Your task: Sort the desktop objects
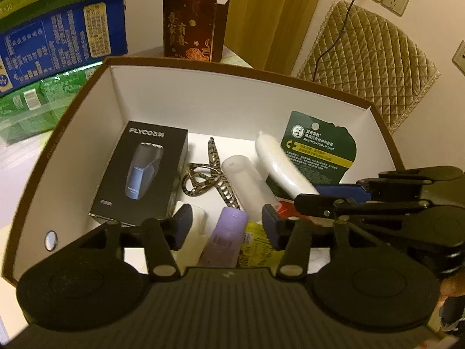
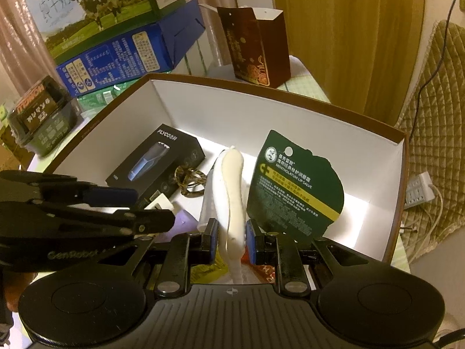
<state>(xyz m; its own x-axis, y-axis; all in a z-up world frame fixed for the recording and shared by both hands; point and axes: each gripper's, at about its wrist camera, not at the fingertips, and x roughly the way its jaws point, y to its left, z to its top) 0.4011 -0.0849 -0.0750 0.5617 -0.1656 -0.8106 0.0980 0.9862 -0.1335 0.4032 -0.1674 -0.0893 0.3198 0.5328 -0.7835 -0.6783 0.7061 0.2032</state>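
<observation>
White card lines the inside of the brown-rimmed storage box [image 1: 66, 133] in which the sorted items are collected. A white curved object [image 2: 232, 192] is clamped between the blue pads of the right gripper [image 2: 232, 240], held above the box contents; in the left wrist view the same object [image 1: 283, 164] is seen blurred, extending from the right gripper's fingers [image 1: 340, 189]. The left gripper [image 1: 226, 226] is held with its jaws spread wide and nothing between them, positioned over a purple tube [image 1: 225, 237] and a yellow packet [image 1: 255, 242]. On the box floor are recorded: a black shaver carton [image 1: 142, 174] at the left, a leopard-pattern hair clip [image 1: 207, 179] just beside it, a translucent cylinder [image 1: 247, 184] next to the clip, and a dark green lip-salve card [image 1: 319, 148] leaning against the right wall. Behind the box, a dark red gift bag [image 1: 193, 24] is noted standing upright, with stacked milk cartons [image 1: 58, 29] at the left.
</observation>
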